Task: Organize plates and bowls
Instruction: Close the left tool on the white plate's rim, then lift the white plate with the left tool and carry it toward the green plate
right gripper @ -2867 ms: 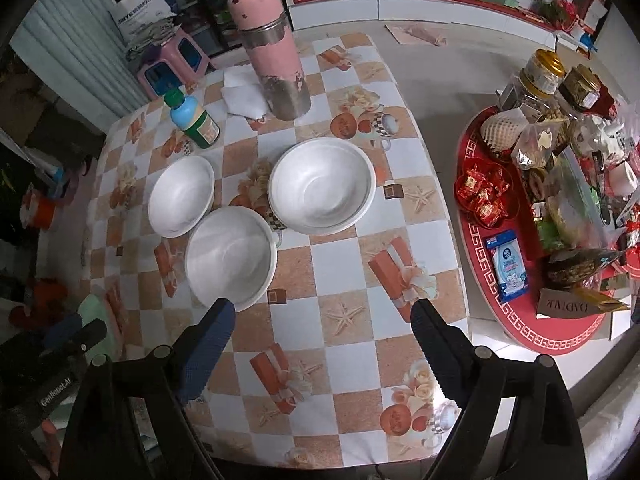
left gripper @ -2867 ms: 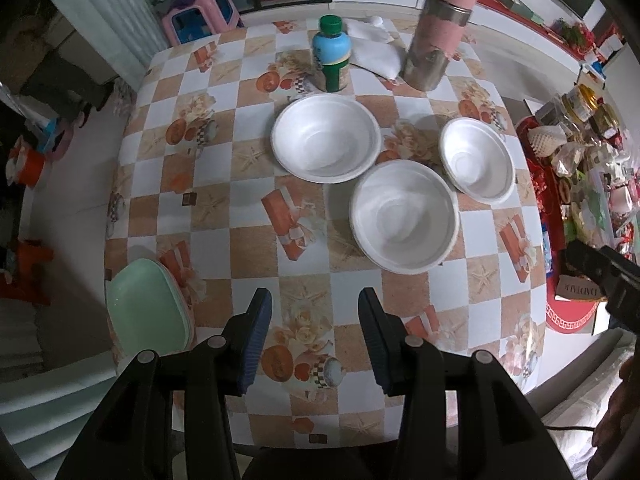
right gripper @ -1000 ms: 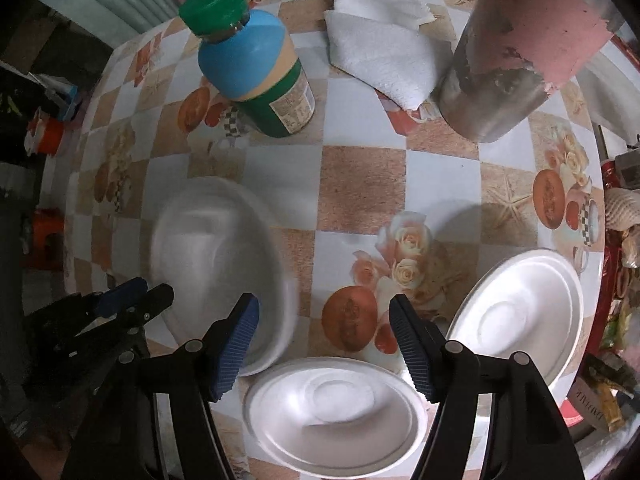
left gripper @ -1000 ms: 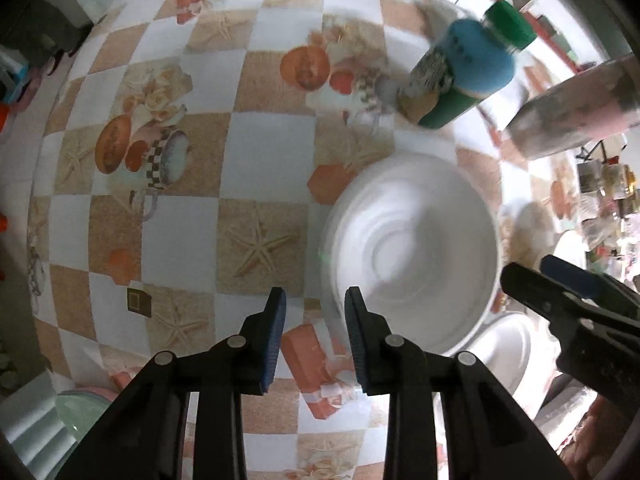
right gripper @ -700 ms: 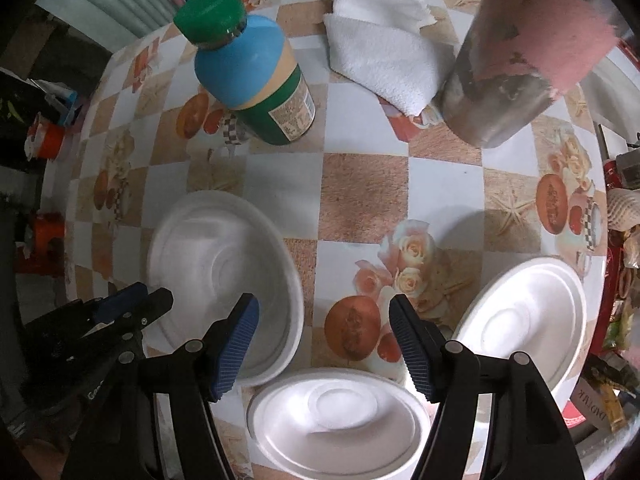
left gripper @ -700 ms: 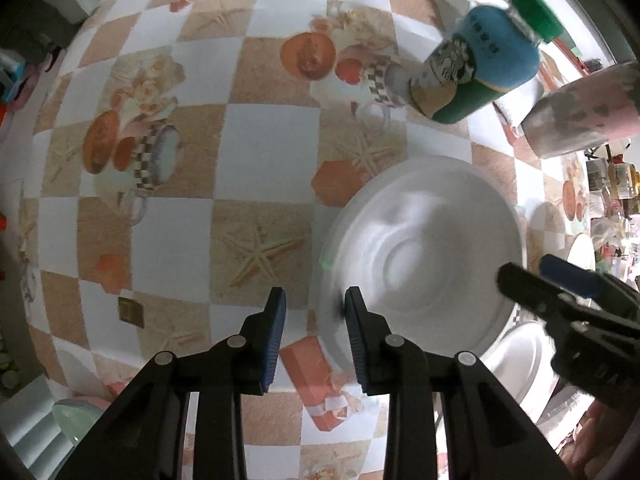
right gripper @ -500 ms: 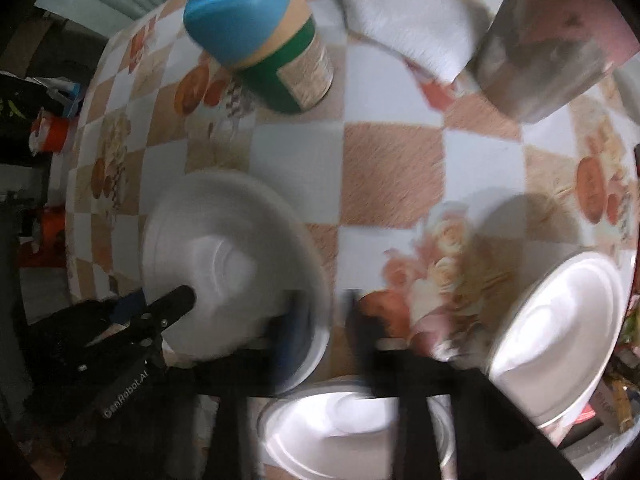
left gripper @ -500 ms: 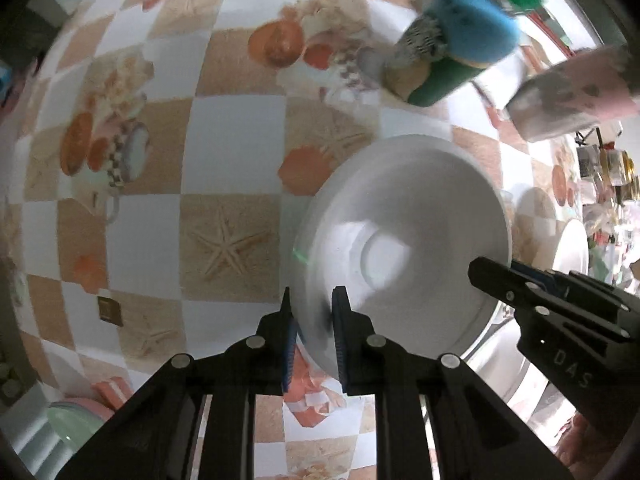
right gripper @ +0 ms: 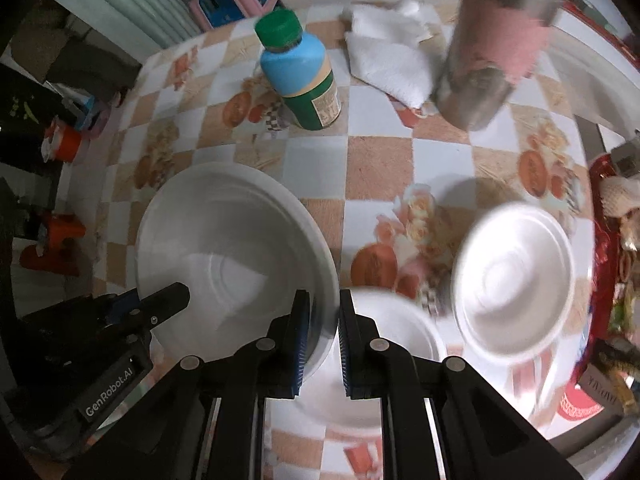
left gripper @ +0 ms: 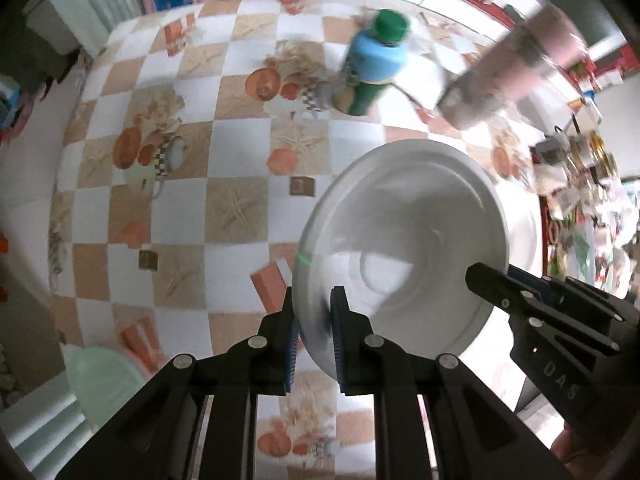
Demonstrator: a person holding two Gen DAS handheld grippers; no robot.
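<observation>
I am gripping the white foam bowl (left gripper: 404, 240) with both grippers: left gripper (left gripper: 314, 336) and right gripper (right gripper: 323, 334) jaws are pinching opposite rims, above the counter (left gripper: 240, 160).

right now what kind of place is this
Probably a lived-in home dining area: a table with a patterned checked cover, a pink thermos, and a small plastic stool on the floor behind.

Both tongs were wide open above the tabletop (left gripper: 248, 160) a few secs ago, now they've dropped in and clamped the same big white bowl (left gripper: 404, 240): left tongs (left gripper: 314, 336) on its near rim, right tongs (right gripper: 323, 336) on the opposite edge. Bowl's come up off the tabletop, tilted, w/ blur.
</observation>
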